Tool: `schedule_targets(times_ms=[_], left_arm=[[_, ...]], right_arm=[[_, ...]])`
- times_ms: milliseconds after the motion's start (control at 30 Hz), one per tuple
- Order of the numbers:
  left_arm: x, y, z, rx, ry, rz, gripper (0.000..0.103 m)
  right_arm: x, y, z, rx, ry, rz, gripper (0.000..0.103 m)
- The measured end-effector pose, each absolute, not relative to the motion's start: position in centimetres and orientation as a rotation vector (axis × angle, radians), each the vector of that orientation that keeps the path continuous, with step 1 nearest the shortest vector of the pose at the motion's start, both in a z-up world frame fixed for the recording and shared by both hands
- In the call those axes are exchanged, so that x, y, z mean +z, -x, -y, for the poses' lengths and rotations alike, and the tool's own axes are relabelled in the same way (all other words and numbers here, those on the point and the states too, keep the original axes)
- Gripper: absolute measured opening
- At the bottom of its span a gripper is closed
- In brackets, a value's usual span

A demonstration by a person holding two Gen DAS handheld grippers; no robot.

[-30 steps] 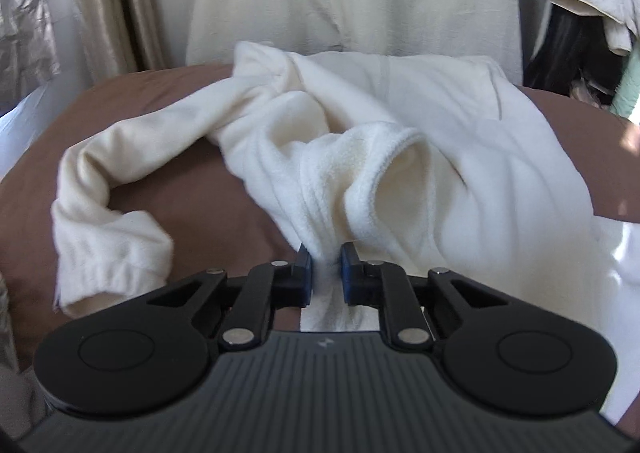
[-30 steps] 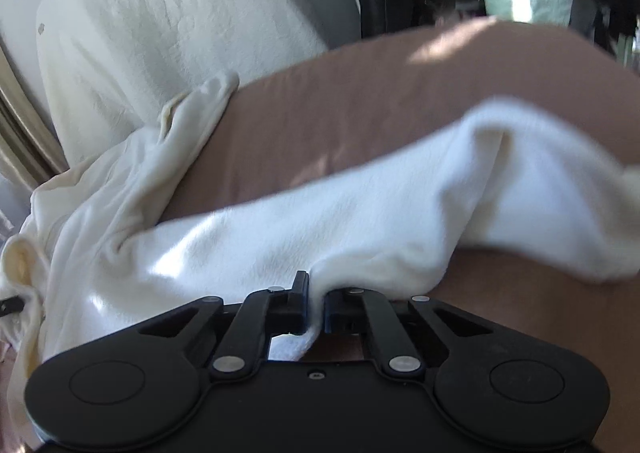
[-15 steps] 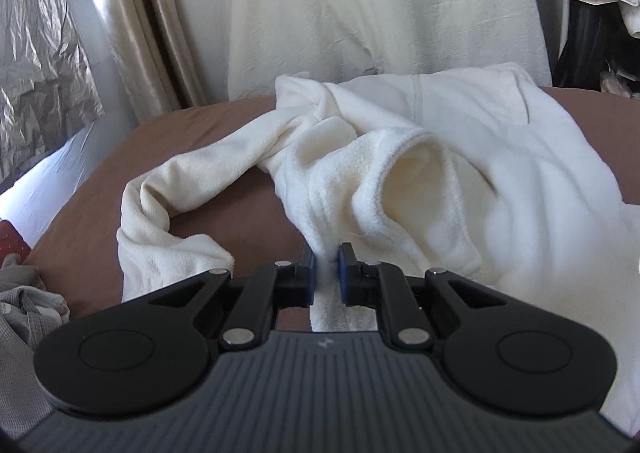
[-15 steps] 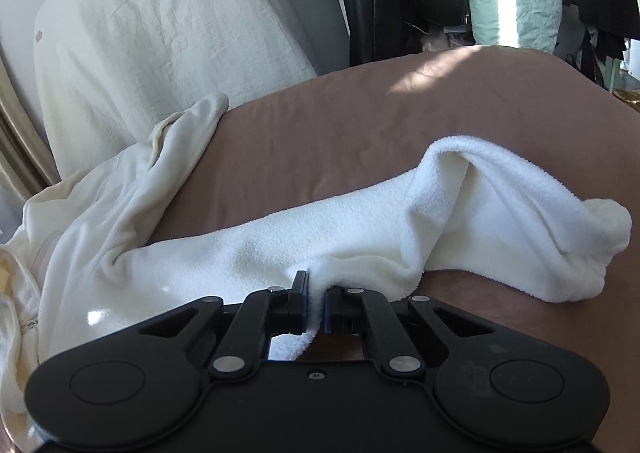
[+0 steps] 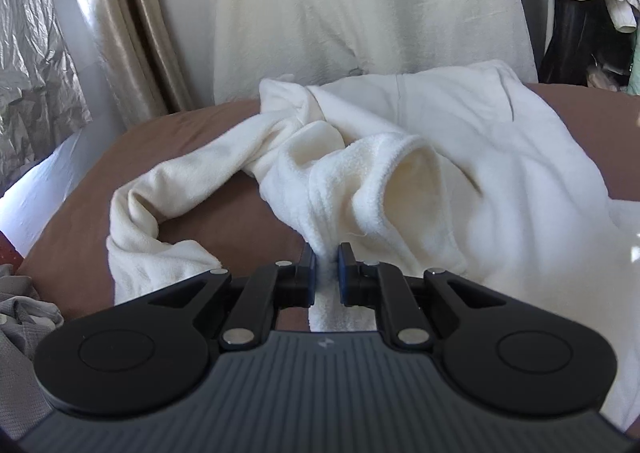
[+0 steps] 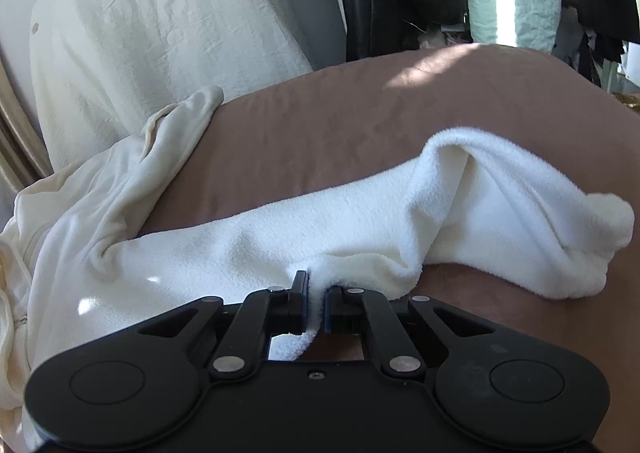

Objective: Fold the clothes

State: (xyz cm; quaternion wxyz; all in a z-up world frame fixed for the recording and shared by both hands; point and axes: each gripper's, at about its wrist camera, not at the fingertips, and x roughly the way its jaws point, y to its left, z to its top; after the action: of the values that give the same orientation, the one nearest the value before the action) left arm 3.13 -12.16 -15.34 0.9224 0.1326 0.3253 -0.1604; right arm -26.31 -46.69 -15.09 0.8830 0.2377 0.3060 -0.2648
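Cream fleece long-sleeved garment lies crumpled on the brown bedsheet, one sleeve running toward 3 o'clock. Left gripper and right gripper both pinch its edge.

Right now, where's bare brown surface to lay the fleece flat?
Widest bare patch of brown cover: beyond the right sleeve, toward the dark hanging clothes. A smaller pocket sits inside the left sleeve's loop. Centre is crowded with the bunched fleece body; grey cloth occupies the left edge.
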Motion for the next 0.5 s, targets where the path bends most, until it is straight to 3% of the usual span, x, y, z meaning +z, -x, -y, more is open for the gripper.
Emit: schedule_targets(times_ms=[400,500], left_arm=[[-13.7,-1.8,11.1,-0.393,-0.154,-0.677,0.010],[-13.1,-1.0,11.1,-0.413,-0.145,-0.663,0.003]], right_arm=[[-11.0,26.5,46.7,-0.572,-0.331,-0.575,0.006],[-9.2,26.4,47.1,-0.596,-0.281,-0.558,0.006]])
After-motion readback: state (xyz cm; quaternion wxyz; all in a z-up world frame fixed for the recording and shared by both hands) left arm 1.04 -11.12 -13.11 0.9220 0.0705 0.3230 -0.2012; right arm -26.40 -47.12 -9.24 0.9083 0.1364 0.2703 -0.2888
